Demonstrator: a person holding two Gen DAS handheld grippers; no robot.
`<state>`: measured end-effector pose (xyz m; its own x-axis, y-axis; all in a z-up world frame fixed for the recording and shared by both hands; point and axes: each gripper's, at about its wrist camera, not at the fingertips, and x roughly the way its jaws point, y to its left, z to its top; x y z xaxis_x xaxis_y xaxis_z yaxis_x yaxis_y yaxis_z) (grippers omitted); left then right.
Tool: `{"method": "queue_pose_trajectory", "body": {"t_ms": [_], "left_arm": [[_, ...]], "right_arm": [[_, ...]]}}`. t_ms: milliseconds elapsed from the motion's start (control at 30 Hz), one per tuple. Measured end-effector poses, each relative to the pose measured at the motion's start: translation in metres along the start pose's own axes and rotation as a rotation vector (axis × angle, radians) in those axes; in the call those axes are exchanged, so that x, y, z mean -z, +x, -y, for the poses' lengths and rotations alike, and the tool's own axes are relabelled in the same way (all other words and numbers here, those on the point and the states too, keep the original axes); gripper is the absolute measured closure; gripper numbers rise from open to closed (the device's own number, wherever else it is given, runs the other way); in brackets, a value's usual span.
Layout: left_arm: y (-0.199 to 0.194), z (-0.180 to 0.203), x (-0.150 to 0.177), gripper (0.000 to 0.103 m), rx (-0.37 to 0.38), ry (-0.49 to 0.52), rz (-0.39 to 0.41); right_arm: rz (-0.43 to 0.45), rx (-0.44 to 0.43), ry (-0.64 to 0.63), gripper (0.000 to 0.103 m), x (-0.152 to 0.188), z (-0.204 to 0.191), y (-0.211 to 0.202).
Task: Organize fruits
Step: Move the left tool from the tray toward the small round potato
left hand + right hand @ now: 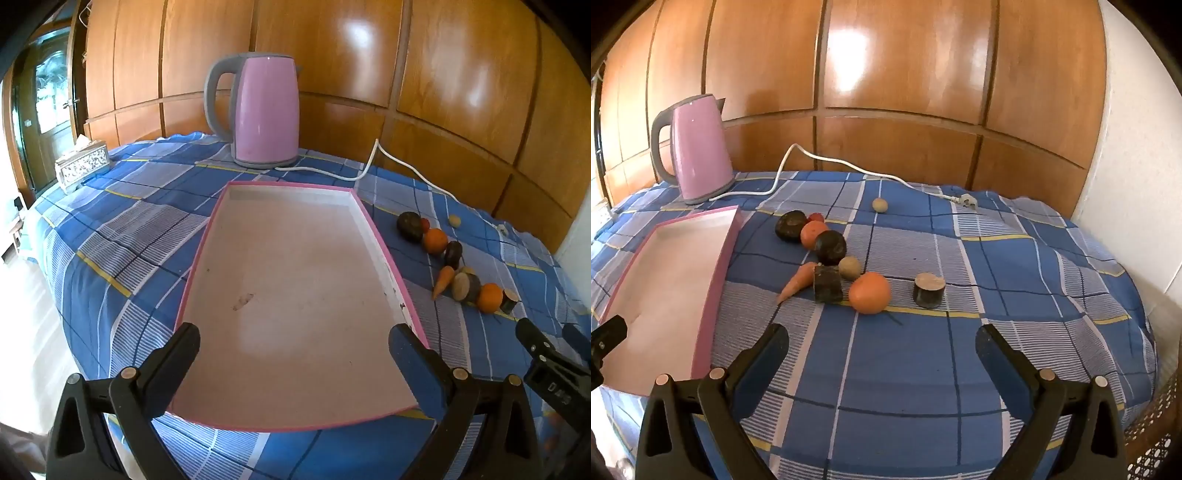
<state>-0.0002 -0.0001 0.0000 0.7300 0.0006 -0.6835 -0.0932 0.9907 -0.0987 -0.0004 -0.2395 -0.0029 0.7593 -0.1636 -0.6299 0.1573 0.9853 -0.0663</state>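
Observation:
A shallow pink-rimmed tray [380,242] with a bare white floor lies on the blue checked cloth; it also shows in the right wrist view [718,258]. My left gripper [293,347] is open and empty over the tray's near end. To the tray's right lie several small fruits and vegetables: an orange [869,292], a carrot [796,282], a dark cube [827,283], a dark cylinder [929,290], dark round fruits [830,246], a second orange [812,233]. My right gripper [881,345] is open and empty, just in front of the near orange.
A pink kettle [264,110] stands at the back, its white cord [849,166] and plug [966,201] trailing across the cloth. A tissue box [81,166] sits at the far left. A small tan ball [879,205] lies apart. Wooden panels back the table.

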Motion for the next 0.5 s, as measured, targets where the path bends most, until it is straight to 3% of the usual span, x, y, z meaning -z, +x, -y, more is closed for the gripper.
{"method": "queue_pose_trajectory", "body": {"t_ms": [333, 500], "left_arm": [[-0.0018, -0.0034, 0.0017, 0.0, 0.039, -0.021, 0.015], [0.0007, 0.0004, 0.0004, 0.0, 0.011, 0.009, -0.008]], "right_arm": [[-0.01, -0.008, 0.005, 0.0, 0.002, 0.0, 0.0022], [-0.017, -0.017, 0.01, 0.0, 0.0018, 0.0015, 0.0054]]}}
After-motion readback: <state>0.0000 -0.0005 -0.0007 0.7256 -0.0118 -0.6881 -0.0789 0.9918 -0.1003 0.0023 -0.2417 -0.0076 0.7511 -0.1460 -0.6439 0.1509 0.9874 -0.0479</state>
